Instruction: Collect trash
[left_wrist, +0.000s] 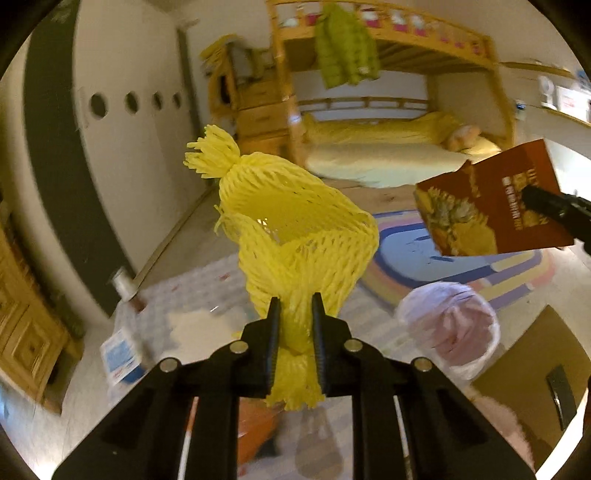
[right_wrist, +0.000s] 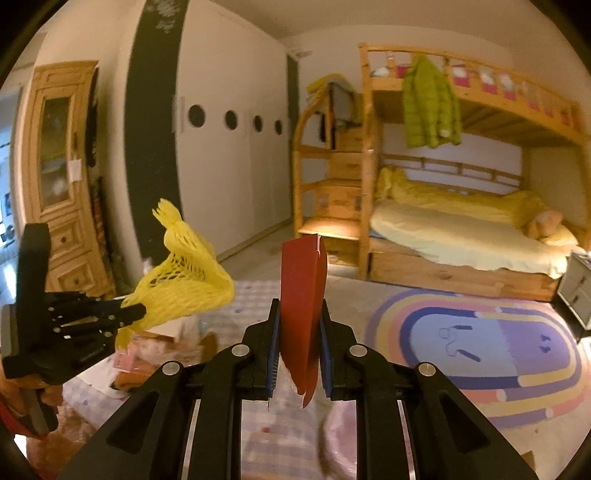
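Pinching a yellow foam fruit net (left_wrist: 295, 240) near its lower end, the left gripper (left_wrist: 295, 339) holds it up, left of the bag-lined trash bin (left_wrist: 448, 325). The right gripper (right_wrist: 298, 347) clamps a flattened red carton (right_wrist: 303, 295) above that bin. The limp net could snag the fingers on release; the carton might catch the bag's rim.

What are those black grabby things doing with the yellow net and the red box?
Someone is tidying up trash in a bedroom, holding a claw in each hand. The left claw is squeezed shut on a yellow foam fruit net, held up in the air. The right claw is pinching a flattened red cardboard box. Both pieces are off the floor. A bin lined with a white plastic bag stands on the floor below, and more litter lies around it.
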